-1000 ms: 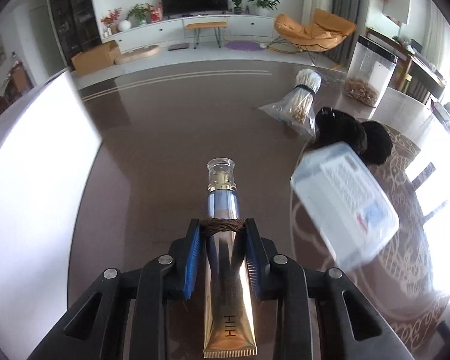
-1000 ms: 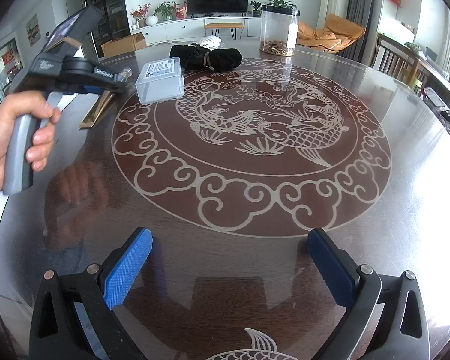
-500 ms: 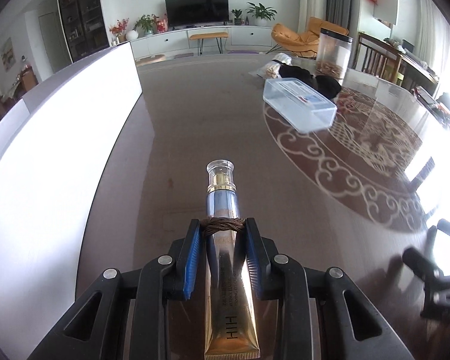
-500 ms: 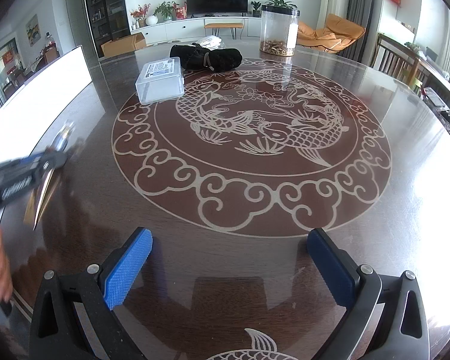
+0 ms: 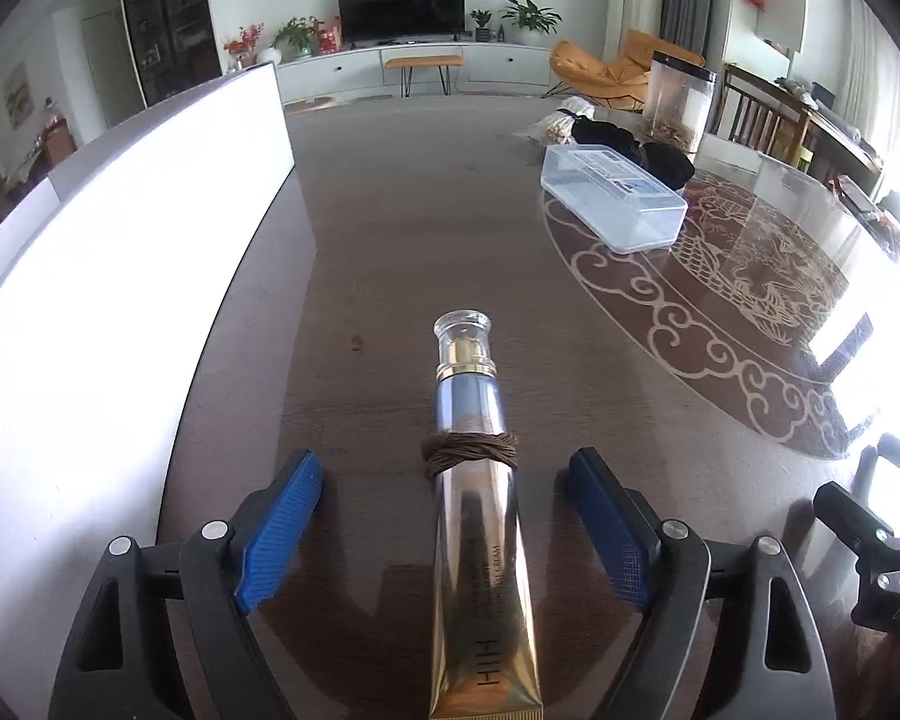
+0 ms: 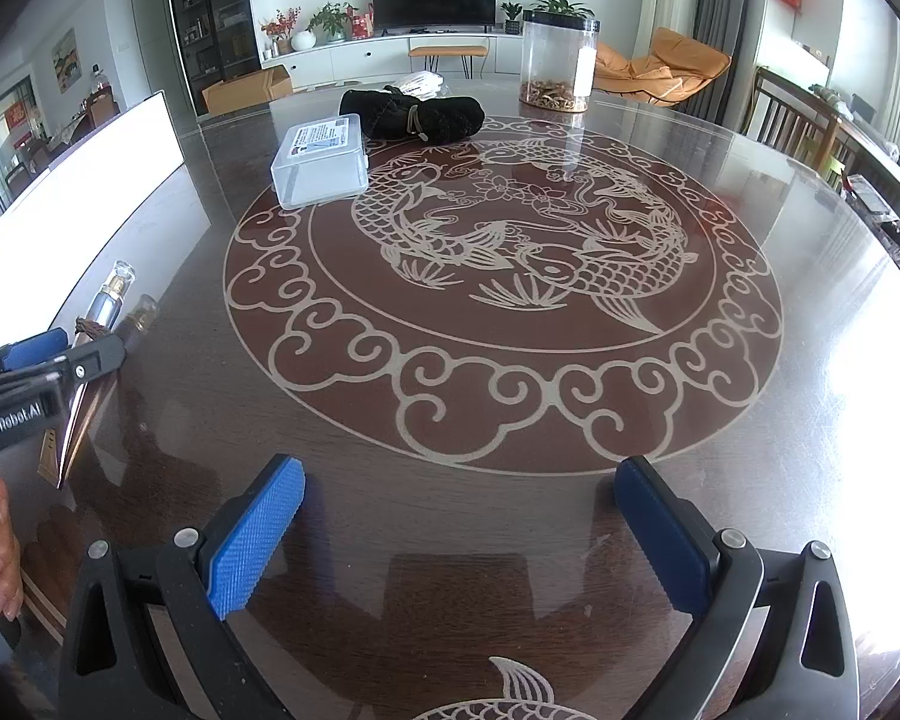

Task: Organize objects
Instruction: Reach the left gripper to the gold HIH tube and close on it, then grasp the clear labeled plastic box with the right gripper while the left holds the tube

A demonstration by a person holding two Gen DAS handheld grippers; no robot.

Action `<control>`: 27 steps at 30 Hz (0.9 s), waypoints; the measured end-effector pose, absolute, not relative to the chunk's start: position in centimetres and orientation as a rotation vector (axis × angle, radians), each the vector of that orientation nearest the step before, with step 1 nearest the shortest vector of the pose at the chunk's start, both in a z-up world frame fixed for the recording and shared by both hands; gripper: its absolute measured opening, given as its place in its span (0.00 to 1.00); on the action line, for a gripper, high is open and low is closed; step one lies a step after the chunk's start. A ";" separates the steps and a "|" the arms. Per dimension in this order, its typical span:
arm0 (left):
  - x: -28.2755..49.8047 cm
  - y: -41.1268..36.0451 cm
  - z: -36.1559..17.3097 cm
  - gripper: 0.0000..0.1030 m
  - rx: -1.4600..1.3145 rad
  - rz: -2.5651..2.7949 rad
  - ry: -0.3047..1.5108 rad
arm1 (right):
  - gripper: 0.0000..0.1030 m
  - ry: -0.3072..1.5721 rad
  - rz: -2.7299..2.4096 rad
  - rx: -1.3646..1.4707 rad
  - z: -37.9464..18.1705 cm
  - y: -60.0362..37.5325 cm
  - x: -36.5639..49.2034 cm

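A gold and silver cream tube (image 5: pixel 480 516) with a clear cap and a brown cord wound round it lies on the dark table between the fingers of my left gripper (image 5: pixel 447 516). The left jaws stand wide open, clear of the tube on both sides. The tube also shows at the far left of the right wrist view (image 6: pixel 99 312), beside the left gripper (image 6: pixel 60 354). My right gripper (image 6: pixel 459 522) is open and empty above the table's near edge. A clear plastic box (image 6: pixel 321 159) sits further back, also seen in the left wrist view (image 5: pixel 612 195).
A black pouch (image 6: pixel 414 114) lies behind the clear box. A tall clear jar (image 6: pixel 558 63) with brown contents stands at the back. A bag of cotton swabs (image 5: pixel 561 120) lies near the pouch. A bright white board (image 5: pixel 108 252) runs along the table's left side.
My left gripper carried the tube down to the near left of the table, then opened and let it go. The right gripper has not moved.
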State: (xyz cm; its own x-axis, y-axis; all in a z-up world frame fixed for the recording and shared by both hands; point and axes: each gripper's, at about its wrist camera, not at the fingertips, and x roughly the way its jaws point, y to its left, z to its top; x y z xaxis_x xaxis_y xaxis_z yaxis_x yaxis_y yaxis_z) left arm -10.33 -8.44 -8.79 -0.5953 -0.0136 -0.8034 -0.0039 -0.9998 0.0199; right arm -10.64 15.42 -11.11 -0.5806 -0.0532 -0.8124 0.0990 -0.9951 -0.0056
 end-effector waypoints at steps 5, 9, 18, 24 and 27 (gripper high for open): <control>-11.0 -8.2 -9.1 1.00 1.461 -2.793 -0.027 | 1.00 0.077 -2.718 1.395 -11.1 15.4 -10.6; -10.9 -8.2 -9.1 1.00 1.466 -2.794 -0.026 | 1.00 0.077 -2.718 1.395 -11.1 15.4 -10.6; -10.9 -8.3 -9.1 1.00 1.465 -2.794 -0.025 | 1.00 0.077 -2.718 1.395 -11.1 15.4 -10.6; -10.9 -8.4 -9.1 1.00 1.465 -2.794 -0.025 | 1.00 0.076 -2.719 1.394 -11.1 15.4 -10.6; -10.9 -8.3 -9.1 1.00 1.465 -2.794 -0.025 | 1.00 0.076 -2.719 1.394 -11.1 15.4 -10.6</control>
State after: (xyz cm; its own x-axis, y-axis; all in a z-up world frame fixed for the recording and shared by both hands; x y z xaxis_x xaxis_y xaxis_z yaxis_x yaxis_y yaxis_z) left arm -10.88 -8.33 -9.14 -0.5686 0.0046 -0.8226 -0.0196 -0.9998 0.0079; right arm -10.64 15.41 -11.13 -0.5811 -0.0535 -0.8121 0.0987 -0.9951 -0.0050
